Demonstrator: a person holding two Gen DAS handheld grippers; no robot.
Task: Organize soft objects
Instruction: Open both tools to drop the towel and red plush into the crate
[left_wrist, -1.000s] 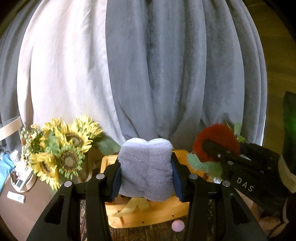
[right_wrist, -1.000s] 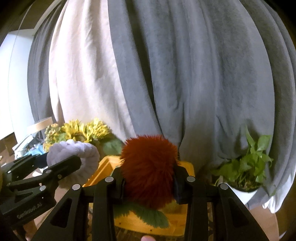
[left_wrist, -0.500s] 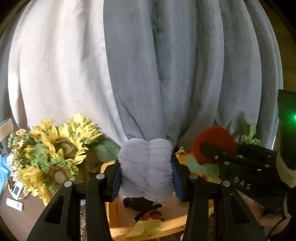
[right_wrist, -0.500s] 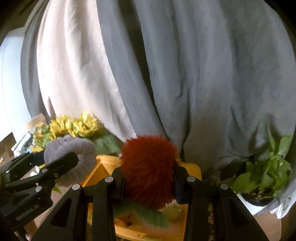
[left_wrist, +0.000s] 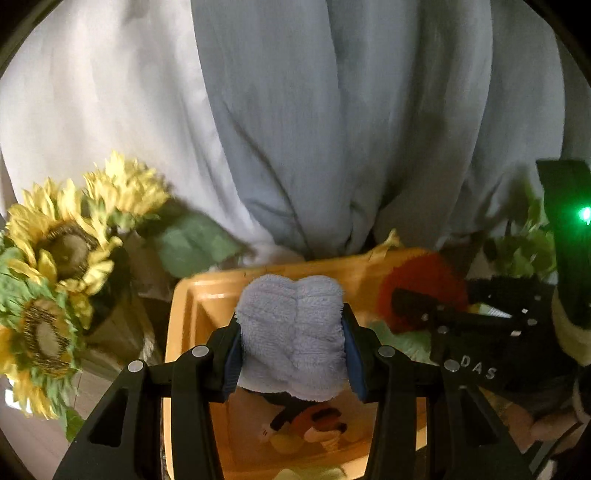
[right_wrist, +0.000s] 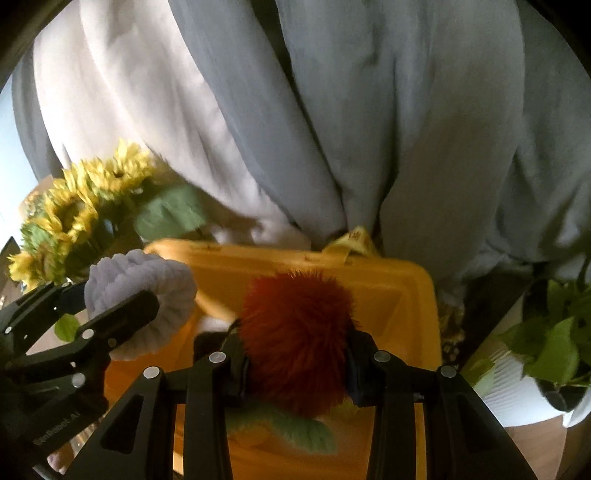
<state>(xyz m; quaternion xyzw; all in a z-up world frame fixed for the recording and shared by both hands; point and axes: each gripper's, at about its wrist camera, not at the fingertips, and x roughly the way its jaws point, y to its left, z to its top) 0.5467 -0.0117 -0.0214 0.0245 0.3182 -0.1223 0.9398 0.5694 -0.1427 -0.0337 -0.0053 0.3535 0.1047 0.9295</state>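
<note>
My left gripper (left_wrist: 291, 347) is shut on a lavender fluffy towel ring (left_wrist: 291, 332) and holds it over the open yellow bin (left_wrist: 192, 295). My right gripper (right_wrist: 295, 363) is shut on a red furry plush with green felt leaves (right_wrist: 295, 332), also over the yellow bin (right_wrist: 399, 288). Each gripper shows in the other's view: the right gripper with the red plush (left_wrist: 421, 284) at right, the left gripper with the lavender ring (right_wrist: 140, 291) at left. A small plush toy (left_wrist: 306, 424) lies inside the bin.
Grey and white curtains (left_wrist: 295, 129) hang right behind the bin. Artificial sunflowers (left_wrist: 62, 251) stand to the left. A potted green plant in a white pot (right_wrist: 546, 350) stands to the right.
Both grippers have moved forward and tilted down over the bin. The bin's inside and the toy in it now show more fully. Both keep their hold.
</note>
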